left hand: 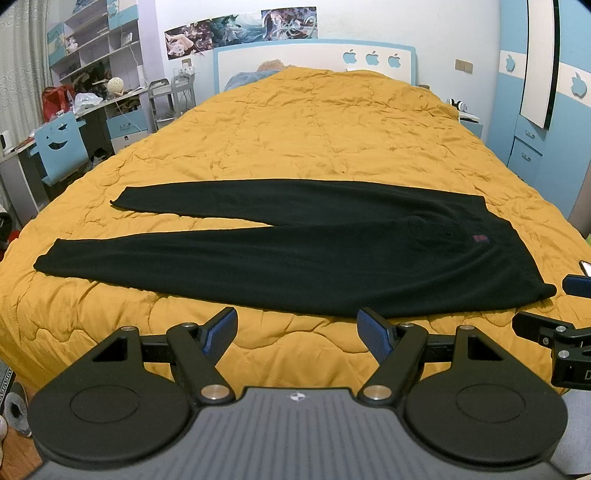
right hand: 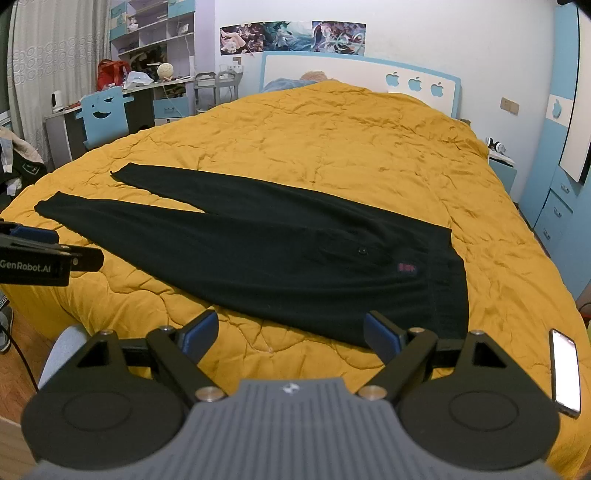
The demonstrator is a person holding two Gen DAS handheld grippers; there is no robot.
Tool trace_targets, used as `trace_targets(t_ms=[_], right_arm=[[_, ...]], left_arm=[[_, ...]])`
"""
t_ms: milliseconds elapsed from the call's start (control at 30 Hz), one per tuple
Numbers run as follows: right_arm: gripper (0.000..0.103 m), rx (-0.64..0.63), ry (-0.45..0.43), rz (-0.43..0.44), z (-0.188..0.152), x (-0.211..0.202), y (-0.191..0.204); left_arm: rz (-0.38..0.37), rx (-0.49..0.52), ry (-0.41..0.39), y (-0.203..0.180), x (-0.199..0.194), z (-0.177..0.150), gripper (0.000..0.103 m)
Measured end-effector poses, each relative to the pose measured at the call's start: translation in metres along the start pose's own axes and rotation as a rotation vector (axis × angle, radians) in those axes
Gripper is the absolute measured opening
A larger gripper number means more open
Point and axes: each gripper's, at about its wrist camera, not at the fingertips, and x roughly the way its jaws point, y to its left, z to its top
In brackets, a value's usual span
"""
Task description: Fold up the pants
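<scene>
The small red mark point(right hand: 406, 268) near the waistband of the pants point(right hand: 280, 251) cannot be read in either view. Beside the pants, the right gripper point(left hand: 565, 325) is cut off by the left wrist picture's right edge, so its finger spacing cannot be told there. The phone point(left hand: 586, 268) near the waistband is likewise cropped. Beyond the pants, shelf items point(right hand: 155, 22) are too small to be identified.

Black pants point(right hand: 280, 254) flat on yellow quilt point(right hand: 332, 140)
</scene>
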Motion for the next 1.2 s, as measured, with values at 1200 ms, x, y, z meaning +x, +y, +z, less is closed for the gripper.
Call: trace_targets(t_ms=[1200], right_arm=[[0.043, -0.164, -0.201, 0.113, -0.038, 0.039, -0.149]], left_arm=[[0.059, 0.108, -0.06, 0.064, 0.062, 0.019, 0.077]])
